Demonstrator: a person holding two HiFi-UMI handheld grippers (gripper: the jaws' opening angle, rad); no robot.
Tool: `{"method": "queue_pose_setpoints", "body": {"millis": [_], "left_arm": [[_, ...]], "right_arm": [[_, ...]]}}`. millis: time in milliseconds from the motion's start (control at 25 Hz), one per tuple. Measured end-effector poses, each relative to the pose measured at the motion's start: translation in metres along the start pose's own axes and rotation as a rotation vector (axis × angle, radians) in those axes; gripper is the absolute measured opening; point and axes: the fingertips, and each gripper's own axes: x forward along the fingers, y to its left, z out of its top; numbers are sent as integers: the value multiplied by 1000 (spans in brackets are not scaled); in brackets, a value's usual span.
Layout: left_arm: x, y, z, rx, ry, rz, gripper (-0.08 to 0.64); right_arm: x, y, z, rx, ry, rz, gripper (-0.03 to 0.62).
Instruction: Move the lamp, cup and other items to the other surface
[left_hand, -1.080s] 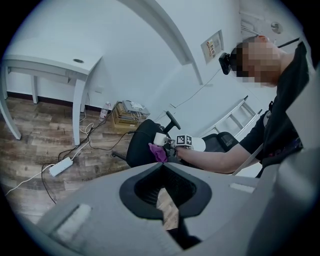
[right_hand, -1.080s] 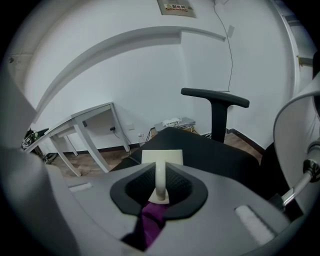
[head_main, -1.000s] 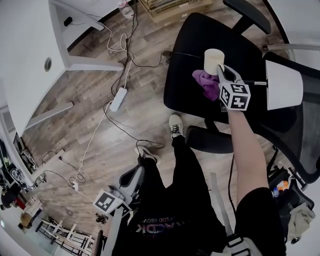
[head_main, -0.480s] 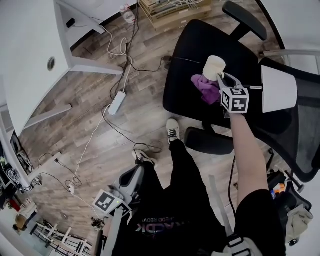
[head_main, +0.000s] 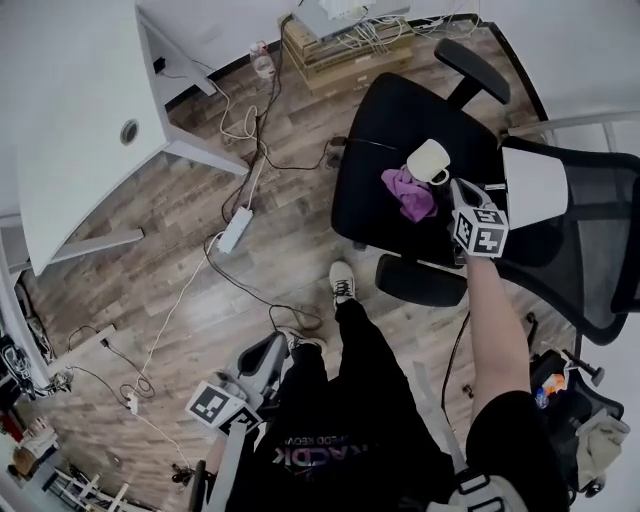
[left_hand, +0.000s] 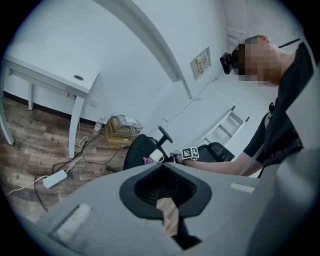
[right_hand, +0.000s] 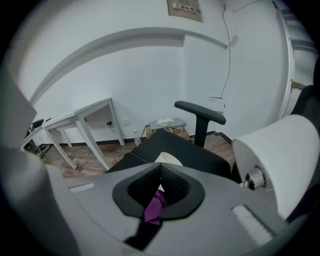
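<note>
Head view looks down on a black office chair whose seat (head_main: 385, 130) carries the task's things, well apart from the white tabletop (head_main: 90, 110) at the upper left. The cream cup (head_main: 428, 160) sits near the middle of the seat, just beside a crumpled purple cloth (head_main: 408, 193). In the left gripper view the cup (left_hand: 156, 155) looks upright, mouth up, its handle turned toward the right gripper. The lamp lies tipped on its side against the mesh backrest. Its white shade (head_main: 538, 185) has its long axis running across the head view, and the end with a small metal knob points toward the cup. The right gripper (head_main: 458, 188) reaches over the seat's edge, pointing down at the cup. In the right gripper view its jaws (right_hand: 160, 167) have just been closing and now stand clenched together, with nothing visibly pressed between them. The cup (right_hand: 169, 157) shows just past the tips, the cloth (right_hand: 156, 207) shows through the opening behind them, and the shade (right_hand: 285, 160) fills the right side. Whether the tips touch the cup's handle I cannot tell. The left gripper (head_main: 272, 345) hangs low by the person's legs over the wood floor, far from the chair. In its own view its jaws (left_hand: 162, 166) are also pressed together and empty. A power strip (head_main: 236, 228) and loose cables lie on the floor between chair and tabletop.
</note>
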Motion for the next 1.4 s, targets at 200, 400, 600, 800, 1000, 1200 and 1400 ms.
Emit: {"method": "queue_pose_setpoints", "body": {"millis": [200, 400, 600, 800, 1000, 1200, 1400], "left_arm": [[-45, 6, 11, 10, -87, 3, 5], [-103, 12, 25, 42, -188, 36, 4], [-162, 24, 41, 81, -318, 61, 4], [-223, 32, 36, 108, -382, 54, 4], [-271, 29, 22, 169, -411, 50, 4], [-311, 35, 7, 198, -421, 73, 4], [-341, 47, 2, 200, -455, 118, 4]], "right_arm": [[-70, 41, 50, -18, -131, 13, 3], [-145, 148, 106, -104, -260, 171, 3], [-212, 314, 144, -322, -350, 478, 3], [-291, 495, 113, -486, -380, 824, 3], [-359, 616, 43, -451, -307, 1127, 3], [-400, 677, 0, -401, -247, 1268, 3], [-397, 693, -6, -360, -265, 1280, 3]]}}
